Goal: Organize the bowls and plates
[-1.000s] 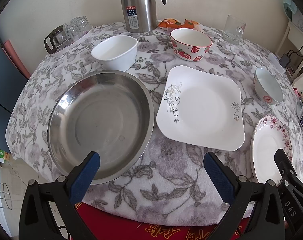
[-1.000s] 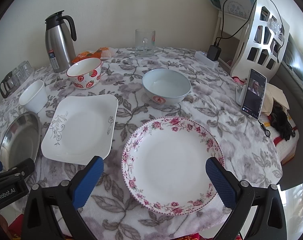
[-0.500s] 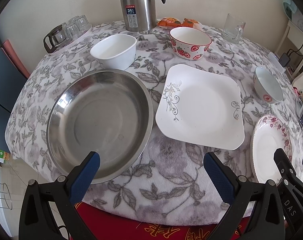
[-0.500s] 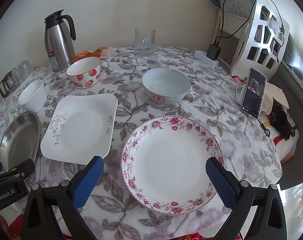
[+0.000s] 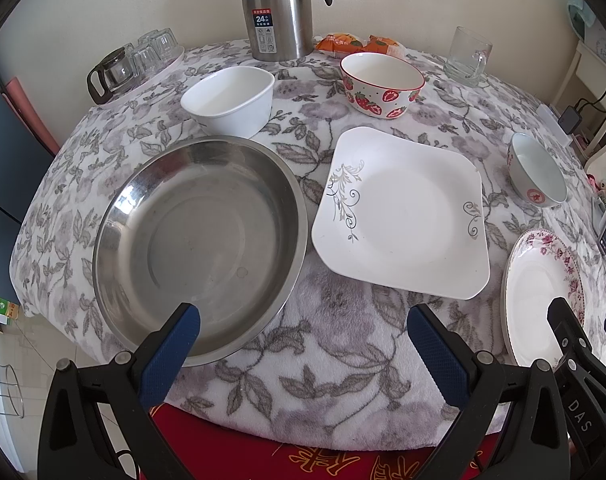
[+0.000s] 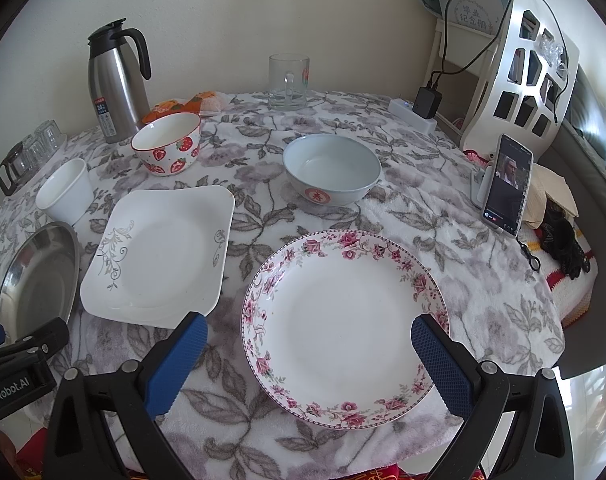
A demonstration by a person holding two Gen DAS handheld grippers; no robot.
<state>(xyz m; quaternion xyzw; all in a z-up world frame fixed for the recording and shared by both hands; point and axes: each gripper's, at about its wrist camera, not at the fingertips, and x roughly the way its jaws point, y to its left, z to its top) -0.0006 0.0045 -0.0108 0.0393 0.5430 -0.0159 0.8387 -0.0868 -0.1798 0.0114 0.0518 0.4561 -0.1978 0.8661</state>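
Spread singly over the desk (image 5: 343, 344), nothing stacked yet: steel basin (image 5: 199, 236) front left, square plate (image 5: 403, 216) beside it, rose plate (image 6: 343, 320) front right, then three bowls behind — blue (image 6: 333, 168), strawberry (image 5: 383, 84), white (image 5: 229, 100). Left gripper (image 5: 303, 336) and right gripper (image 6: 309, 344) both empty, fingers wide, poised near the front edge, probably for a first pick.

My two black grippers with blue pads

Left gripper (image 5: 303, 332) and right gripper (image 6: 309, 344): black triangular frames, silver screws, textured blue fingertip pads (image 6: 175, 364); white lettering reads "DAS" on one, "GenRobot.AI" on the other.
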